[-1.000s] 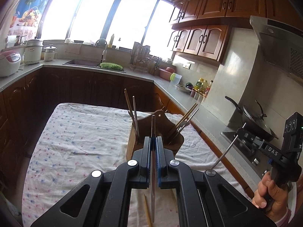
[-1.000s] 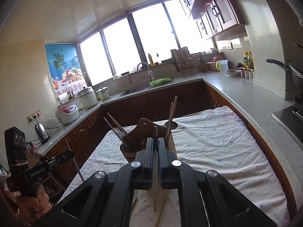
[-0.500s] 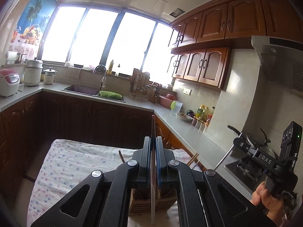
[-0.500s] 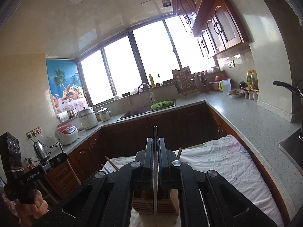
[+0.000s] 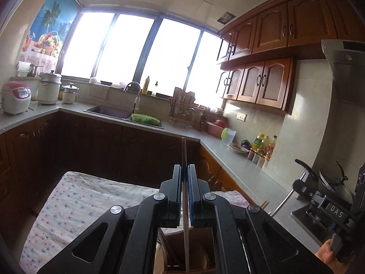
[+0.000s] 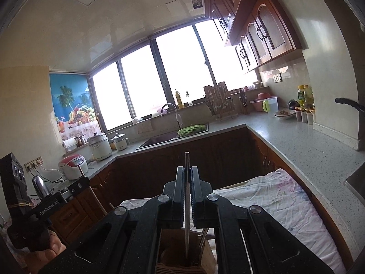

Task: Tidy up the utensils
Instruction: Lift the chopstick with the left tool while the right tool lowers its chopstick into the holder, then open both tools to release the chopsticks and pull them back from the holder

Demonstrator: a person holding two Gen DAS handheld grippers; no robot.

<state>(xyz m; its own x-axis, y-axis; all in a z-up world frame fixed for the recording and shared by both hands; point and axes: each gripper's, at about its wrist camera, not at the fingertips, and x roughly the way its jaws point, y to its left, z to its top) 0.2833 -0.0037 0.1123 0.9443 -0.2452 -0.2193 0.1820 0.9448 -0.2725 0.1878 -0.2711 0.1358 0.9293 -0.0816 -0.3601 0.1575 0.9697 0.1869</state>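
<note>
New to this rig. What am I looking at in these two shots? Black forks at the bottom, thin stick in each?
No robot arm here: a person holds a handheld claw in each hand, with a fisheye camera on each looking along its fingers. One picture is from the left claw, the other from the right claw. Each sees the other at its edge. Each claw is shut on one thin utensil: the left on a chopstick, the right on a metal chopstick, both held upright. Below them stands a wooden utensil holder on a table under a floral cloth. The lower ends reach down toward it; whether they are inside, I cannot tell.
</note>
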